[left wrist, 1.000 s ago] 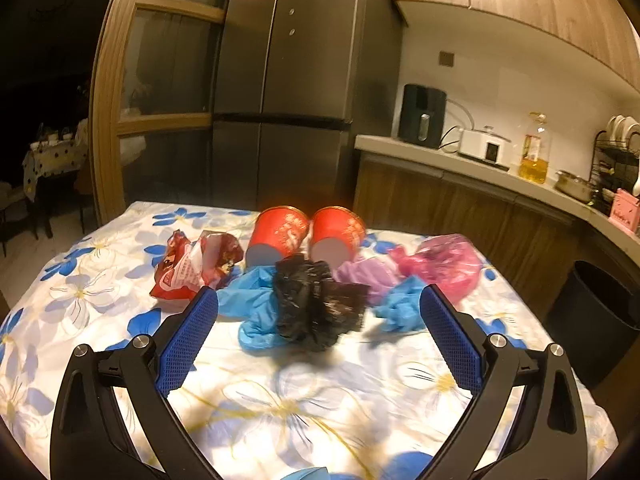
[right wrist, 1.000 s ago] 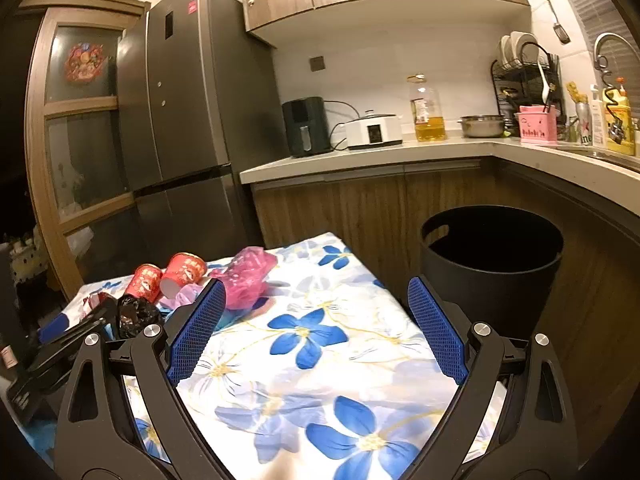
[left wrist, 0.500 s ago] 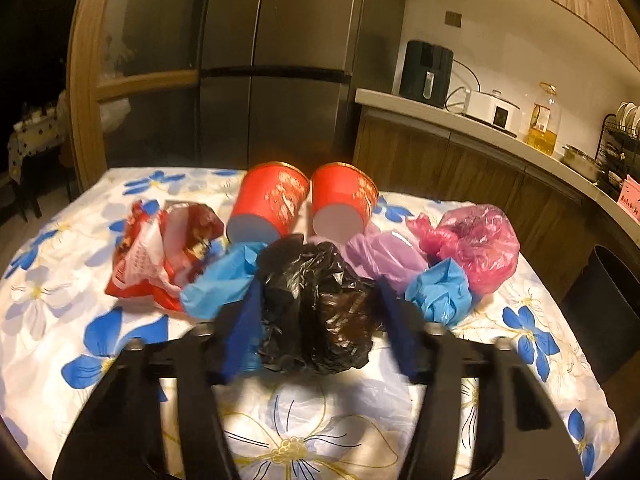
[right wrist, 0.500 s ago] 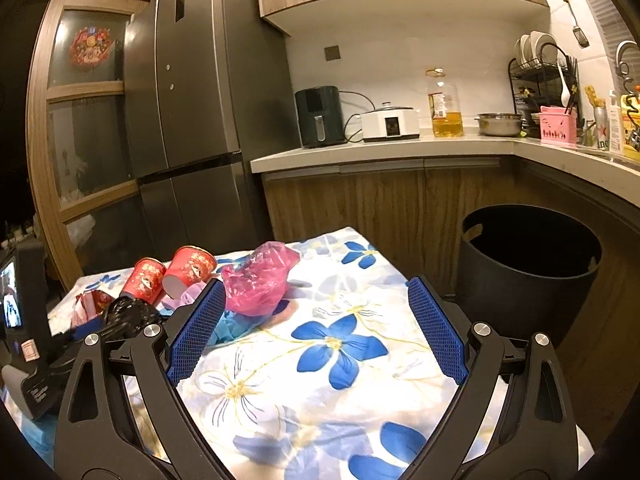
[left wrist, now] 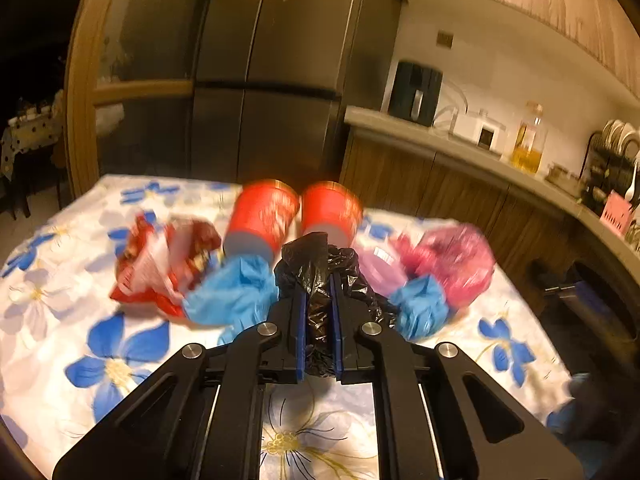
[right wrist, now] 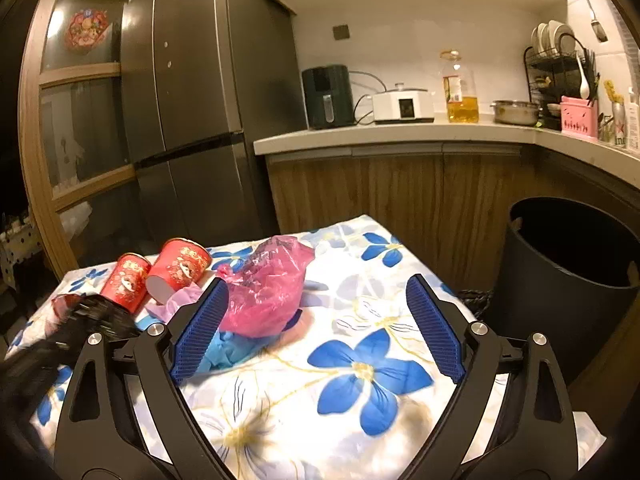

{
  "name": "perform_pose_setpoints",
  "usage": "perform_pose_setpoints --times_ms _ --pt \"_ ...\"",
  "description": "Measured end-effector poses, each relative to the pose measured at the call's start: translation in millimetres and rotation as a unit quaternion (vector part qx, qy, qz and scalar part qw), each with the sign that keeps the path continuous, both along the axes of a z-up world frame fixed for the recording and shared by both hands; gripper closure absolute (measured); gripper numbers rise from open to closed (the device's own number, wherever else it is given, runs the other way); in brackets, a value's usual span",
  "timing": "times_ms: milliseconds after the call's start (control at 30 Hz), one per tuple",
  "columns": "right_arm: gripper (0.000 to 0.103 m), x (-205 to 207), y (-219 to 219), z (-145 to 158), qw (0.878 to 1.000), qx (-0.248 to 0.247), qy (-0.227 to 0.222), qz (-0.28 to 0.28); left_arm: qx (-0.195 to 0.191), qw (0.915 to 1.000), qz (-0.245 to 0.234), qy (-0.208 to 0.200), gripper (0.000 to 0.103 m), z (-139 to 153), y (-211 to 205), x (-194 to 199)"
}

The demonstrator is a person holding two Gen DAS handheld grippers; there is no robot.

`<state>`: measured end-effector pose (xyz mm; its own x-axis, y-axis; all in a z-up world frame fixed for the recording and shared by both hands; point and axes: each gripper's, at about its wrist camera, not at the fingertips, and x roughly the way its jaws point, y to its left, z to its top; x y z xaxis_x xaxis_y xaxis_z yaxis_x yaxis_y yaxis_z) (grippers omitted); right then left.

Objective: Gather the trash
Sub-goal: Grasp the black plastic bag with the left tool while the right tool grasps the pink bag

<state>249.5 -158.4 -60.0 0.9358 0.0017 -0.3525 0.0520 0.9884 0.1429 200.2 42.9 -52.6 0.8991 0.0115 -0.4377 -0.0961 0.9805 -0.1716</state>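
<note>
Between the closing blue pads of the left gripper [left wrist: 320, 292] a crumpled black bag [left wrist: 318, 276] is getting pinched; right gripper [right wrist: 316, 328] is hovering spread, empty, beside the pink bag [right wrist: 268, 292].

A crinkled, glossy black plastic bag [left wrist: 320, 280], shiny pink plastic bag [right wrist: 266, 292], printed floral cloth on the desk [right wrist: 360, 364], and what seem paper red cups [right wrist: 180, 268].

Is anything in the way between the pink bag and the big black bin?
Nothing visible blocks it. From the pink bag to the black bin there is only bare flowered tablecloth and the table edge. The open right tool has the bag by its left finger; nothing sits between them.
</note>
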Motion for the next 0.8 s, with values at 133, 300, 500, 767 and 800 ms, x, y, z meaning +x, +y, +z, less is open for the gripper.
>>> perform_pose_setpoints --times_ms 133,300,500,767,800 --pt "0.019 25.8 1.2 -6.2 1.000 0.016 0.020 0.007 -0.002 0.9993 0.005 -0.036 0.093 15.9 1.6 -12.6" --pt "0.022 51.7 8.0 -14.2 0.999 0.027 0.041 0.021 -0.007 0.9990 0.007 -0.044 0.093 20.6 4.1 -13.5" --pt "0.034 75.5 15.0 -21.7 0.996 0.041 0.068 0.036 -0.002 0.9993 0.010 -0.036 0.093 16.3 5.2 -6.6" --pt "0.064 87.9 18.0 -27.8 0.993 0.047 0.091 0.054 -0.002 0.9995 0.008 -0.031 0.093 14.6 3.4 -5.4" --pt "0.073 87.5 18.3 -27.6 0.993 0.048 0.090 0.058 -0.002 0.9995 0.008 -0.031 0.093 14.8 3.4 -5.4"
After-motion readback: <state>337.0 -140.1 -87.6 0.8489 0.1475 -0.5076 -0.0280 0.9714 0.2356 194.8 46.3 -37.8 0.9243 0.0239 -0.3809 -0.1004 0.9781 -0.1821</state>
